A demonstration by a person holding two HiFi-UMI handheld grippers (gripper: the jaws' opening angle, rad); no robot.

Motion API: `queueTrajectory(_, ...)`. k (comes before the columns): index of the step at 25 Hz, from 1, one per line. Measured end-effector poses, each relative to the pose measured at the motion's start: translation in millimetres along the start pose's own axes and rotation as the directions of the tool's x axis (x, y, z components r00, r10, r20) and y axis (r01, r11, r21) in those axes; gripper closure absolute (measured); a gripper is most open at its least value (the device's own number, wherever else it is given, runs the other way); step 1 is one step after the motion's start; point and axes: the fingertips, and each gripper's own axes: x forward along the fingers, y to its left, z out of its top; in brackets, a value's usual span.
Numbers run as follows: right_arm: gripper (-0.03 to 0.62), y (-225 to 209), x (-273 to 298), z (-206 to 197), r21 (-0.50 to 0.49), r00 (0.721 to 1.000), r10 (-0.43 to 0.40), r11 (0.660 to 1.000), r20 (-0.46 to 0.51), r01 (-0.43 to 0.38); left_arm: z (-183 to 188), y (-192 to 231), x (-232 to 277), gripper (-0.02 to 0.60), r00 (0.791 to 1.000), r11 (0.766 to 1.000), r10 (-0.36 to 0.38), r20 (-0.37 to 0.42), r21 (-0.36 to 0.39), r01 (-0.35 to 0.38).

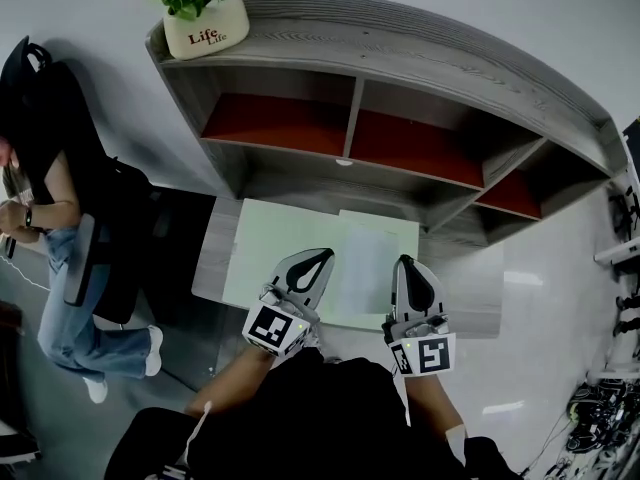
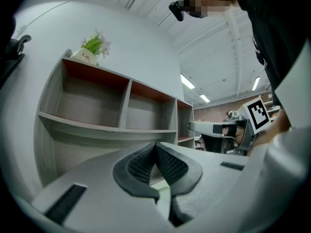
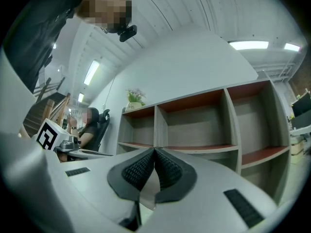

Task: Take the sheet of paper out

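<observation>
A grey wooden shelf unit (image 1: pixel 420 43) stands against the wall, with a flower pot (image 1: pixel 206 26) marked "Life" on its top left end. Below it, a pale green mat (image 1: pixel 280 243) covers the surface (image 1: pixel 212 258), and a sheet of paper (image 1: pixel 365 258) lies on the mat. The left hand-held gripper (image 1: pixel 322 256) and the right hand-held gripper (image 1: pixel 406 262) flank the sheet, each with its jaws together. A person (image 1: pixel 45 203) sits at far left.

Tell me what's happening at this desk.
A person holds a two-jaw gripper in each hand over a desk. The left gripper and the right gripper are both shut with nothing between their jaws. The sheet of paper lies on a pale green mat between them, and neither gripper holds it. Behind stands an empty wooden shelf with a flower pot on top.
</observation>
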Motion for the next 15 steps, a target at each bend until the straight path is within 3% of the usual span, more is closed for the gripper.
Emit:
queueTrajectory(6,0.571,-15,6,-20,0.014,0.999,-0.002,1.0,-0.037,0.002,-18,9,14,0.574,0.998,1.0,0.009,-0.064,-0.018,-0.01)
queueTrajectory(15,0.571,-32,11,-49,0.065,0.992,0.096,0.994,-0.082,-0.09,-59,13,37,0.574,0.981,0.988,0.09,-0.171,-0.109,-0.11)
